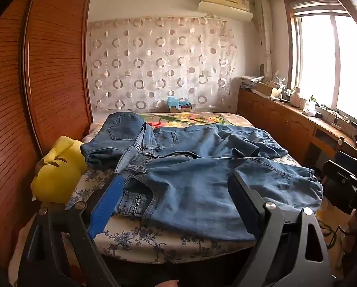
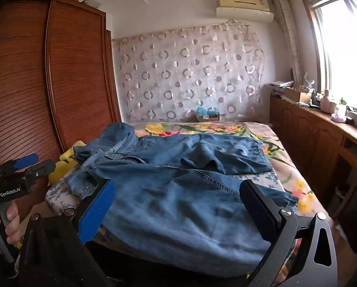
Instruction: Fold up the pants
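- Blue denim jeans (image 1: 202, 167) lie spread, unfolded, across the near end of a bed with a floral-print cover (image 1: 140, 241); waistband toward the left, legs running to the right.
- Near leg hangs slightly over the front edge of the bed; far leg lies rumpled behind it, hem toward the right side.
- Left gripper (image 1: 176, 191) — jaws spread wide, blue pad on the left finger, black pad on the right. It sits over the waistband and pocket area of the near leg; no pinch on the cloth visible.
- Right gripper (image 2: 178, 196) — jaws also spread wide, over the lower part of the near leg, nothing clamped.
- In the right wrist view the left gripper shows at the left edge, its handle held by a person's hand (image 2: 4, 224).
- Yellow plush toy (image 1: 56, 172) sits at the left edge of the bed, just beside the jeans' waistband end.
- Brown slatted wooden wardrobe (image 1: 47, 71) stands to the left of the bed.
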